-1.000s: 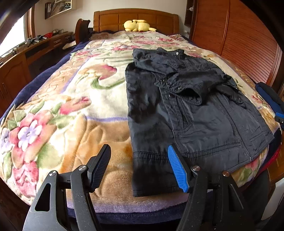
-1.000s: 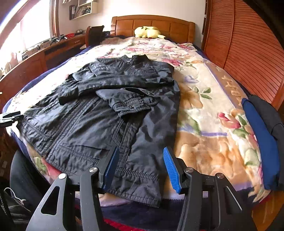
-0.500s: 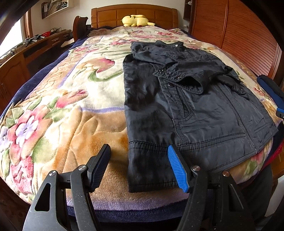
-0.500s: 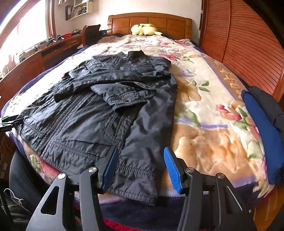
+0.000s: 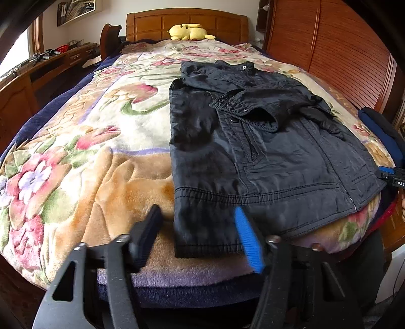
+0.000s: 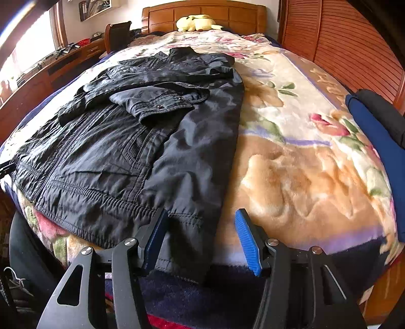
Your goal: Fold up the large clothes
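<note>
A black jacket lies flat on the flowered blanket, zipped front up, sleeves folded across its chest, hem toward me. My left gripper hovers at the hem's left corner; its jaws are closing, the corner lies between them, and the pads do not press on it. In the right wrist view the jacket fills the left half. My right gripper stands over the hem's right corner with its jaws opening, and the cloth between them is untouched. Each gripper's tip shows at the other view's edge.
A yellow plush toy rests against the wooden headboard. Folded blue and dark clothes lie on the blanket's right side by the slatted wardrobe. A wooden desk runs along the left. The bed edge is just below both grippers.
Both grippers have come down nearer the jacket's hem, so the hem corners now sit between their fingers. The left jaws have narrowed. The jacket has not moved.
</note>
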A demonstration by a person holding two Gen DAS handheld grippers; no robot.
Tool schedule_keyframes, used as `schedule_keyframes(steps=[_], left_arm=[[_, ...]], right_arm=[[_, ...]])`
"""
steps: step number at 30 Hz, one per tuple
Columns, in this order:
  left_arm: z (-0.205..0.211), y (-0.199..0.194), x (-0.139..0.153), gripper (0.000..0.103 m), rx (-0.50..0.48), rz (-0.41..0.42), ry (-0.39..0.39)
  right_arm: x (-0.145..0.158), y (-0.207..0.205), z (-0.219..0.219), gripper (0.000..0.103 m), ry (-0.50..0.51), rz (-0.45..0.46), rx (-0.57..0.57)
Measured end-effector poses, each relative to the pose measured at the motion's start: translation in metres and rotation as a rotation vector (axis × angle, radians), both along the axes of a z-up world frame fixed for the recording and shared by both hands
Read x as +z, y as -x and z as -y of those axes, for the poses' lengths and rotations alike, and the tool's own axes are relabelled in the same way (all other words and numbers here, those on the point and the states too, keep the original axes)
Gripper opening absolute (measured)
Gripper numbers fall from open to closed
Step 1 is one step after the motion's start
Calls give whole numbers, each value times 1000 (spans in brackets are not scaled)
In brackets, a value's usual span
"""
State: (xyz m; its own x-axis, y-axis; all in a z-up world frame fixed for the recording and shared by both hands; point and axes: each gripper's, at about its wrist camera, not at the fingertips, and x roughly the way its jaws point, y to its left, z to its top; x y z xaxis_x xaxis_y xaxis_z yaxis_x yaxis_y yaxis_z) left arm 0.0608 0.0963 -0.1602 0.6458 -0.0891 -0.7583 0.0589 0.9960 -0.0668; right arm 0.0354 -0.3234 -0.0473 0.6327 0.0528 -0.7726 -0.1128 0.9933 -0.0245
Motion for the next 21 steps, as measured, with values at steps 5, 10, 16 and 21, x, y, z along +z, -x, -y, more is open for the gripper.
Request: schedule_keyframes(steps=[5, 10, 16, 21], left_arm=[[-5, 1, 1, 43, 11, 6, 4], [-7, 3, -2, 43, 12, -7, 9], [-5, 6, -4, 43, 7, -5, -2], [-3, 8, 0, 11, -7, 7, -4]], right_arm=[[-6, 1, -5, 57, -19, -24, 46], [-8, -3, -3, 57, -14, -27, 46], [-12, -4, -1, 57, -28, -26, 48], [-13, -1, 1, 52, -44, -20, 57]])
